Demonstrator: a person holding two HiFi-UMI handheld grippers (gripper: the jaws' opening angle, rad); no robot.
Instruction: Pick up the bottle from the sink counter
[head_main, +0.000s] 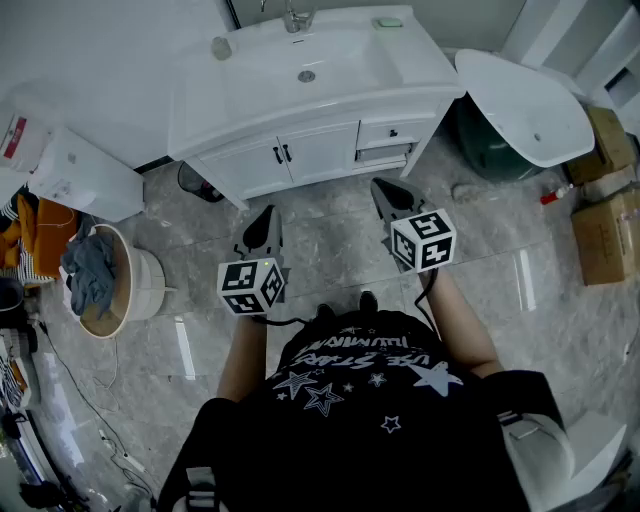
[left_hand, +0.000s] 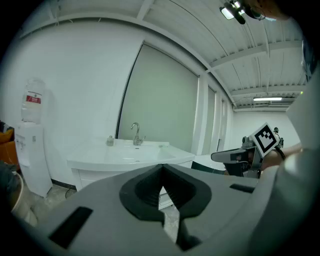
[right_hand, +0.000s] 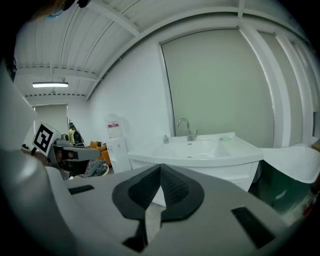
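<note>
Person stands on grey tiled floor (head_main: 330, 240) facing a white sink counter (head_main: 200, 110), both tools held out ahead and angled slightly down, short of the cabinet front. Left gripper (head_main: 267, 212): jaws pressed together, dark pads meeting at the tip, nothing between them. Right gripper (head_main: 381, 185): the same, jaws closed on themselves, nothing held. The two are held side by side, well apart from each other, the right one reaching a little nearer the cabinet. Bottle (head_main: 222, 47): small, pale, upright on the counter's back left corner, left of the faucet (head_main: 297, 17) and outside the basin (head_main: 300, 65); well apart from both grippers, untouched. In the left gripper view it shows as a small shape just left of the faucet; the right gripper view shows it likewise. A small green item (head_main: 389, 22) lies on the counter's back right corner. Cabinet doors (head_main: 285, 158) below the counter are shut. Left of the vanity: a white water dispenser (head_main: 80, 172), and nearer the person a round basket (head_main: 140, 285) with grey cloth (head_main: 92, 268) in it. Right of the vanity: a white tub (head_main: 525, 100), cardboard boxes (head_main: 608, 235) beyond it.
</note>
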